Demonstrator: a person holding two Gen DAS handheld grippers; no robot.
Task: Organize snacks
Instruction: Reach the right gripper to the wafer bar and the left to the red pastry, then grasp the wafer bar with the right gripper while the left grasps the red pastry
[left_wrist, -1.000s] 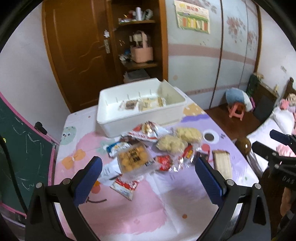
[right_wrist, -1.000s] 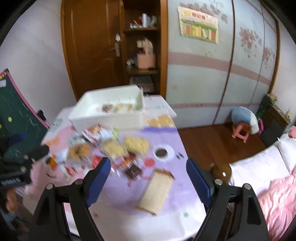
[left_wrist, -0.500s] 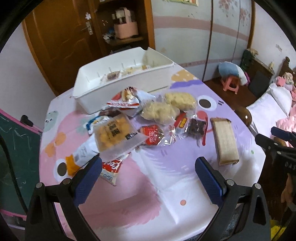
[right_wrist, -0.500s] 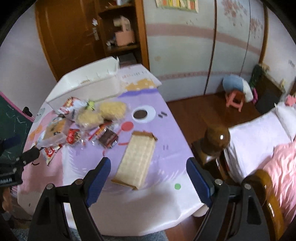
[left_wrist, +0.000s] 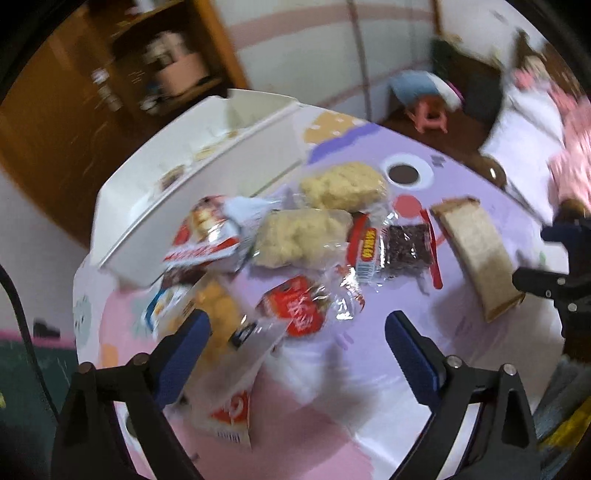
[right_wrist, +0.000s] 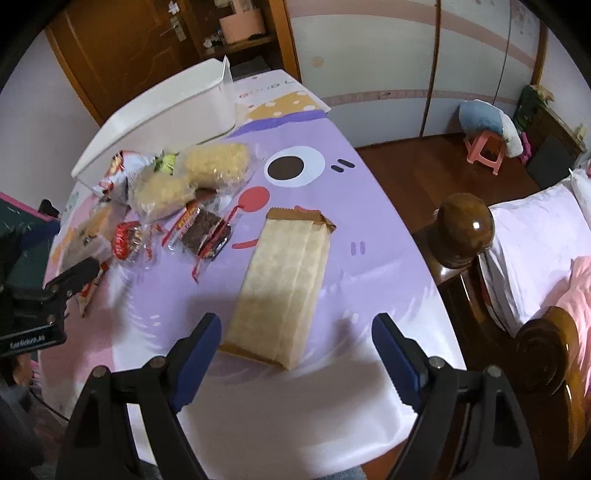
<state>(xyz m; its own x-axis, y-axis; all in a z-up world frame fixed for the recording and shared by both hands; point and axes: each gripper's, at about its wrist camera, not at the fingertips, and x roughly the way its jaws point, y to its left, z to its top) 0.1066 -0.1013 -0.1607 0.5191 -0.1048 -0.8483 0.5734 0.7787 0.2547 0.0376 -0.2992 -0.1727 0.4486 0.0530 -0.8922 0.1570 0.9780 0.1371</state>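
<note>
Both grippers lower than before, left gripper (left_wrist: 297, 328) narrowing, right gripper (right_wrist: 297, 332) spread, empty

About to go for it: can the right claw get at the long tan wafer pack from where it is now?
Probably yes. The right claw is open just above the near end of the tan wafer pack, which lies alone, clear of the snack pile.

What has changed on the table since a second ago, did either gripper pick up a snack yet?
No. Both grippers have come down toward the table: the left gripper over the snack pile, its jaws just closing slightly with nothing gripped, the right gripper open over the long beige packet. The snacks, the white bin and the tablecloth stayed put.
</note>
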